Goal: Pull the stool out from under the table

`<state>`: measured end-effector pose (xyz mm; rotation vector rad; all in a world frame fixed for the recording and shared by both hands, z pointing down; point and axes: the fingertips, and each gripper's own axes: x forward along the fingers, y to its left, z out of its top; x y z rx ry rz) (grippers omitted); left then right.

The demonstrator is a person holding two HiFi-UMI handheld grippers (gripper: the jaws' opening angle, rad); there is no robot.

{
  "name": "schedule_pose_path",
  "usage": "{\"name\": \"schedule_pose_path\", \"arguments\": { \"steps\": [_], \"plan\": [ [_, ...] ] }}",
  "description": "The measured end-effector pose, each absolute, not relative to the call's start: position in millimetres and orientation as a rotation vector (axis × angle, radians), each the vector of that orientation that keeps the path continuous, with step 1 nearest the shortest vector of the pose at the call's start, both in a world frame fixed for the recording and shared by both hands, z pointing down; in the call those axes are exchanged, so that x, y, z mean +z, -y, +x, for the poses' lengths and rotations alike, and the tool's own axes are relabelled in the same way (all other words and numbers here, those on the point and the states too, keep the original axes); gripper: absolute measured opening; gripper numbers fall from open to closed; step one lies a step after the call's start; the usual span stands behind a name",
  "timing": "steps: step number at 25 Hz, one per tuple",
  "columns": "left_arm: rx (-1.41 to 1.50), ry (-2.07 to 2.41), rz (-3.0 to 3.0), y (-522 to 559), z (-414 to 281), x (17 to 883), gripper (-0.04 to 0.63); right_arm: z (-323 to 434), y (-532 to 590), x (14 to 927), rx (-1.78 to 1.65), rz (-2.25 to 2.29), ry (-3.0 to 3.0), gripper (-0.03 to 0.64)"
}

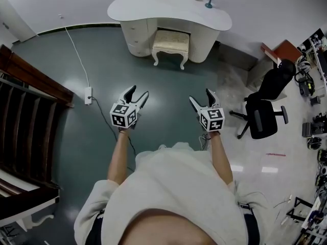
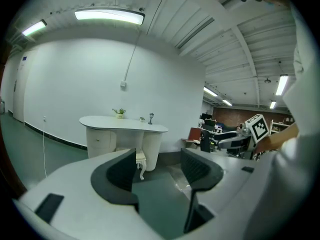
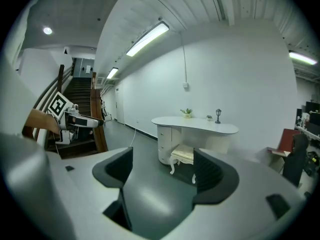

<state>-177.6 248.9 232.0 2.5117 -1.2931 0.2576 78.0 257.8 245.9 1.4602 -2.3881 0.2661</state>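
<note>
Left gripper [image 1: 139,92] and right gripper [image 1: 200,96] were held jaws apart, empty, presumably ready to grasp; stool [image 1: 170,44] sat well ahead, tucked under table [image 1: 143,6] front edge.

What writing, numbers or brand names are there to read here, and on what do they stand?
No text can be read anywhere.
The cubes on the left gripper and right gripper: black-and-white square patterns, no letters.
Table and stool: no print shows.
Clutter at the right edge: too small to read.
</note>
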Motion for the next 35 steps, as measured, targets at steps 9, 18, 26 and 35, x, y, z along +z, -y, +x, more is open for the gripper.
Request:
{"name": "schedule_pose_path", "arguments": {
  "steps": [9,18,26,35],
  "plan": [
    [0.299,1.255,2.497,-196.9,-166.0,250.9,0.265,94.9,-214.7,269.4,0.335,1.475,2.348,0.357],
    [0.321,1.237,2.475,-105.6,-145.8,264.4,0.265,107.0,-122.4,284.4,0.363,1.454,2.352,0.356],
    [0.359,1.224,2.456,-0.4,-127.3,266.5,0.264,121.7,-18.5,292.9,0.419,1.436,2.351,0.356],
    [0.379,1.234,2.413,130.3,-116.9,268.9,0.264,129.8,117.7,290.7,0.439,1.390,2.360,0.356]
  ]
}}
